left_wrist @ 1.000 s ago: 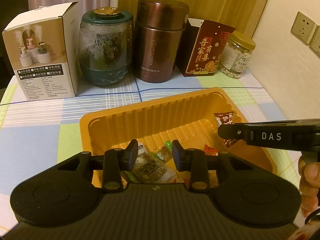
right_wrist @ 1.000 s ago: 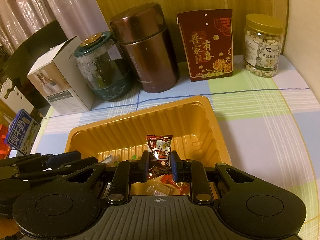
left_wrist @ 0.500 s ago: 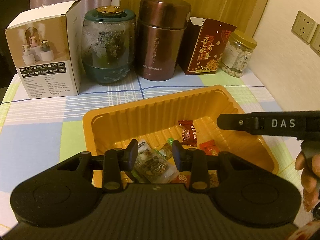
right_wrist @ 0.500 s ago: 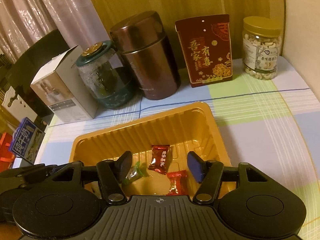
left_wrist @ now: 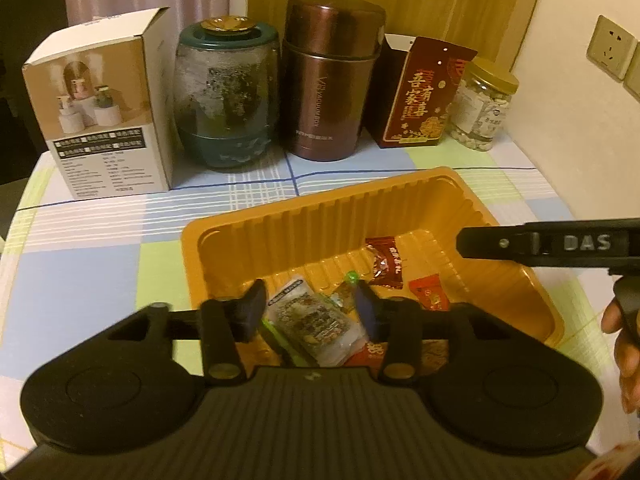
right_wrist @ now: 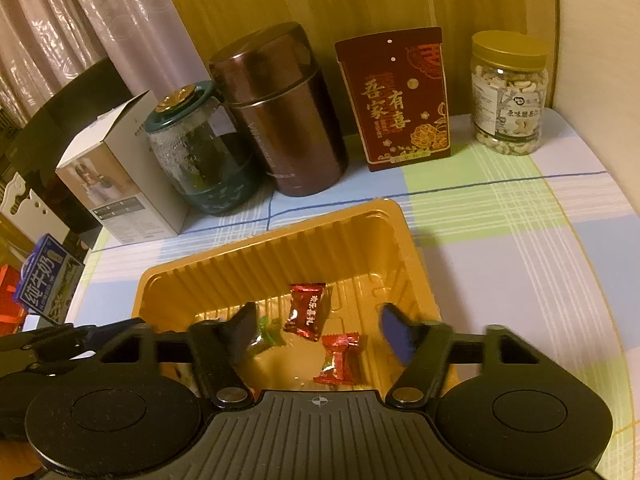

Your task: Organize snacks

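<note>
An orange plastic tray point(left_wrist: 320, 206) point(right_wrist: 280, 240) sits on the checked tablecloth and holds several wrapped snacks. My left gripper point(left_wrist: 310, 304) hangs over its near end with its jaws opening. A clear packet of dark snack point(left_wrist: 316, 320) lies in the tray below them, and the pads are off it. My right gripper point(right_wrist: 316, 330) hovers over the tray's near right part, its jaws opening wide with nothing gripped. Beneath it lie a dark red candy point(right_wrist: 306, 316), a bright red candy point(right_wrist: 338, 358) and a green candy point(right_wrist: 266, 334). One right finger point(left_wrist: 500, 244) reaches in from the right.
Along the back stand a white carton point(left_wrist: 104, 120), a glass jar with a teal lid point(left_wrist: 226, 100), a brown canister point(left_wrist: 328, 80), a red gift box point(left_wrist: 424, 96) and a cashew jar point(right_wrist: 508, 92). The wall is close on the right. A milk carton point(right_wrist: 44, 280) stands beyond the table's left edge.
The right gripper was shut on the dark red candy; it opened and the candy now lies in the tray. The left jaws have spread wider over the clear packet.
</note>
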Available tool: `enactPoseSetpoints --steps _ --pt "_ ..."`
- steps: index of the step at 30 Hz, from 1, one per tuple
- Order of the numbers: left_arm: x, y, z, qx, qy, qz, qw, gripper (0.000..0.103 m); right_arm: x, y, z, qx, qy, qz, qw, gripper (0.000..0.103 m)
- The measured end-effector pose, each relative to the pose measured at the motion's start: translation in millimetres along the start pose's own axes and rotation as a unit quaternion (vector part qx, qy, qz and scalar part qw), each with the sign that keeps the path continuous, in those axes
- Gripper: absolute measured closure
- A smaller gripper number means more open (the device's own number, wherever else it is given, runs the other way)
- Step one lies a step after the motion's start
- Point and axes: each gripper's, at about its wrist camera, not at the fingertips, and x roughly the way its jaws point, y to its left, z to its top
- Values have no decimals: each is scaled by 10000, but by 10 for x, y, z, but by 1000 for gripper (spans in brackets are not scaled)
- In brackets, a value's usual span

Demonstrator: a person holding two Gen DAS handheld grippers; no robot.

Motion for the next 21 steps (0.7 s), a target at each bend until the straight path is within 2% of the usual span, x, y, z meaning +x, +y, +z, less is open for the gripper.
enactPoseSetpoints --steps 1,3,6,11,16,21 --pt "-12 4 0 -5 -26 29 10000 42 -15 -6 -1 10 8 6 10000 20" --pt "-43 2 -2 -4 -80 86 9999 26 -38 -7 0 -2 47 6 10000 17" --pt "-89 -10 -13 32 -136 166 9998 15 -77 -6 3 -25 89 29 10000 11" --pt "-164 -20 -32 74 -148 292 9994 1 -161 6 8 -31 140 63 9999 4" --pt "-228 -33 -81 115 -20 327 9994 0 -232 40 -6 -35 212 46 9998 3" --pt "-334 -46 -139 109 -66 445 9989 0 -329 74 -16 -27 253 33 9997 2"
